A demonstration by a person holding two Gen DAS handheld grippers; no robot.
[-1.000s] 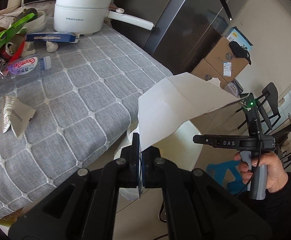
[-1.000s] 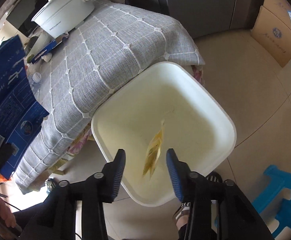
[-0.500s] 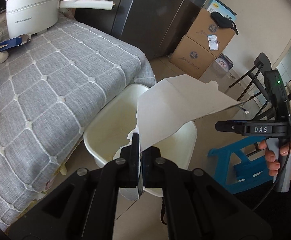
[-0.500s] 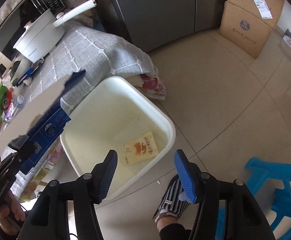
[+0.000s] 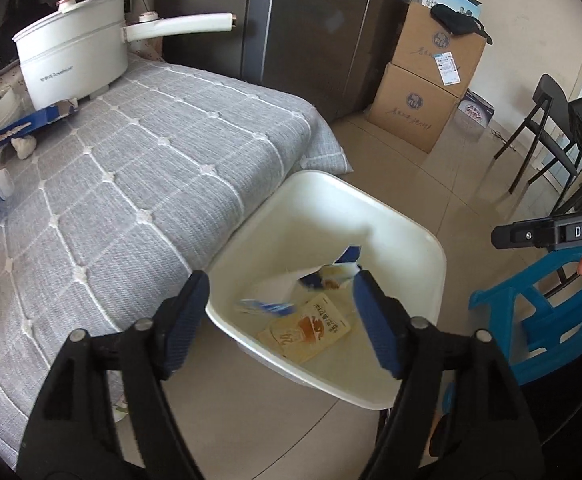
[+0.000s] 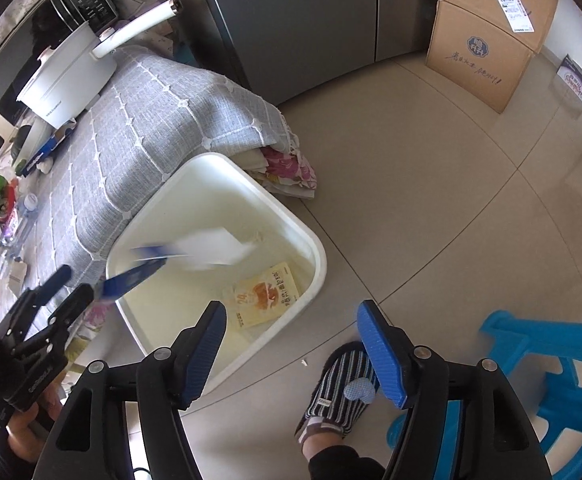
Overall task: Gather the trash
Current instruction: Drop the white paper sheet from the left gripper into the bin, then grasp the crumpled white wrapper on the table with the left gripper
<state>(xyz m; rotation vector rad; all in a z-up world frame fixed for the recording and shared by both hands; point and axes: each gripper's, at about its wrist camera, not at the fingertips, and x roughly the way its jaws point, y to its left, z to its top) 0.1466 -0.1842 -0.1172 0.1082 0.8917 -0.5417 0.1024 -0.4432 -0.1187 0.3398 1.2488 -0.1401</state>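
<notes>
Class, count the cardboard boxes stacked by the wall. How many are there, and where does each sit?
2. The lower cardboard box stands on the floor beside the dark fridge; the upper cardboard box sits on top of it. Others may be hidden behind them.

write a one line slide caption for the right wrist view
Open right hand-held gripper above the white square plastic bin holding a yellow snack packet, while blurred blue-and-white torn cardboard falls in.

Grey quilted table (image 5: 139, 184), white pot (image 5: 71, 64) on it, white bin (image 6: 315, 256) on tiled floor (image 6: 431, 208)
</notes>
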